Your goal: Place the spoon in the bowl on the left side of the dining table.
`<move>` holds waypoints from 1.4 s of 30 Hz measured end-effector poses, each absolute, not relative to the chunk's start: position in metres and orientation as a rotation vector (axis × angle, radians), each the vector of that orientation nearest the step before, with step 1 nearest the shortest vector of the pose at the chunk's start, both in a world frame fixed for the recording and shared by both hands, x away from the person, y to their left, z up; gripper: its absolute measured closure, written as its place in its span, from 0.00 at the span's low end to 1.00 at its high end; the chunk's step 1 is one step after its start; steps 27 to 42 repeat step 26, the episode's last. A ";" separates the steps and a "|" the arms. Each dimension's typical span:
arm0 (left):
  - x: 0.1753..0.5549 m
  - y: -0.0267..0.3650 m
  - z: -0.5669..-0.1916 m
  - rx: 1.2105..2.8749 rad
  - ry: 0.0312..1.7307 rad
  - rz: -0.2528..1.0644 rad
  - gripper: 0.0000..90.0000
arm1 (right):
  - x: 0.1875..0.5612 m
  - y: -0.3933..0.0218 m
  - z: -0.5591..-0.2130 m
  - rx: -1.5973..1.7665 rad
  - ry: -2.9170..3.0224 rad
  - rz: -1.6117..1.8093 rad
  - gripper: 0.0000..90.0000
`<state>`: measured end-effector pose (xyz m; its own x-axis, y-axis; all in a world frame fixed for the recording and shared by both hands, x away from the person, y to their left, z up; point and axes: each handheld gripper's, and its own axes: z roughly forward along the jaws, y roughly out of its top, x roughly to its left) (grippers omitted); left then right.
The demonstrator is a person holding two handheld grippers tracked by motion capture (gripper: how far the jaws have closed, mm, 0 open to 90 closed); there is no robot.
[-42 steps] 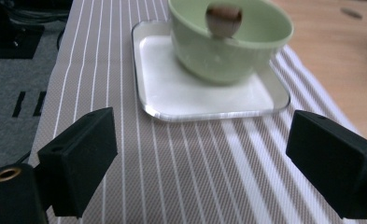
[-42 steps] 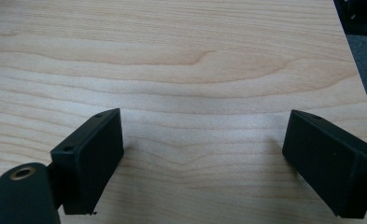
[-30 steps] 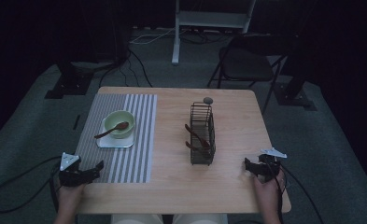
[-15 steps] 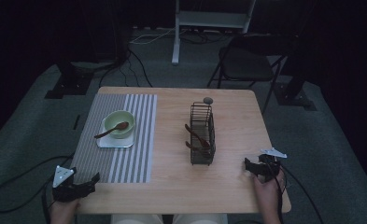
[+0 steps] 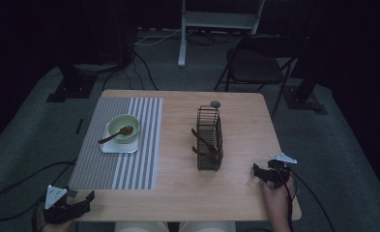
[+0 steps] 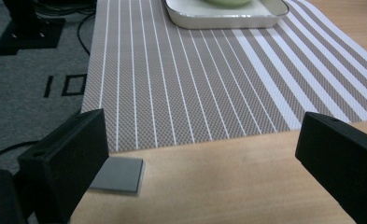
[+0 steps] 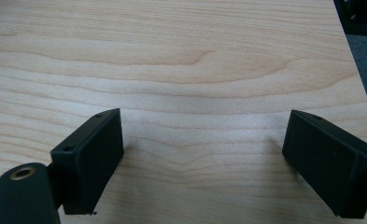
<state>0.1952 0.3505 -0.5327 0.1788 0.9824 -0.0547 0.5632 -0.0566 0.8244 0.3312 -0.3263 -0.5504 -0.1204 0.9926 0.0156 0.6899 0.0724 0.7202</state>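
Observation:
A pale green bowl (image 5: 124,127) with a wooden spoon (image 5: 115,135) resting in it sits on a white square tray (image 5: 120,146) on the striped placemat (image 5: 120,159). A black wire rack (image 5: 209,140) at mid-table holds two wooden spoons (image 5: 204,141). My left gripper (image 5: 87,202) is open at the table's near-left corner; in the left gripper view its jaws (image 6: 204,140) stand wide apart facing the placemat (image 6: 195,79) and the tray (image 6: 228,14). My right gripper (image 5: 256,173) is open near the front right, over bare wood (image 7: 204,135), holding nothing.
A small grey pebble-like object (image 5: 215,104) lies behind the rack. A flat grey square (image 6: 118,175) lies by the placemat's near-left corner. A folding chair (image 5: 255,67) stands beyond the table, and cables (image 5: 13,188) trail on the floor at left.
My left gripper has pulled back toward the person and to the left, from the placemat's near edge to the table's front-left corner. The right gripper has stayed put.

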 end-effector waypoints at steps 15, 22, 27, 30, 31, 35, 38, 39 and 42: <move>0.186 0.366 -0.544 1.668 1.638 0.774 0.03 | 0.331 -0.326 -0.550 1.666 1.866 0.809 0.13; 0.189 0.367 -0.545 1.679 1.688 0.804 0.03 | 0.331 -0.326 -0.550 1.665 1.867 0.809 0.13; 0.189 0.371 -0.546 1.663 1.729 0.800 0.03 | 0.331 -0.326 -0.550 1.665 1.867 0.809 0.13; 0.189 0.371 -0.546 1.663 1.729 0.800 0.03 | 0.331 -0.326 -0.550 1.665 1.867 0.809 0.13; 0.189 0.371 -0.546 1.663 1.729 0.800 0.03 | 0.331 -0.326 -0.550 1.665 1.867 0.809 0.13; 0.189 0.371 -0.546 1.663 1.729 0.800 0.03 | 0.331 -0.326 -0.550 1.665 1.867 0.809 0.13; 0.189 0.371 -0.546 1.663 1.729 0.800 0.03 | 0.331 -0.326 -0.550 1.665 1.867 0.809 0.13; 0.189 0.371 -0.546 1.663 1.729 0.800 0.03 | 0.331 -0.326 -0.550 1.665 1.867 0.809 0.13; 0.189 0.371 -0.546 1.663 1.729 0.800 0.03 | 0.331 -0.326 -0.550 1.665 1.867 0.809 0.13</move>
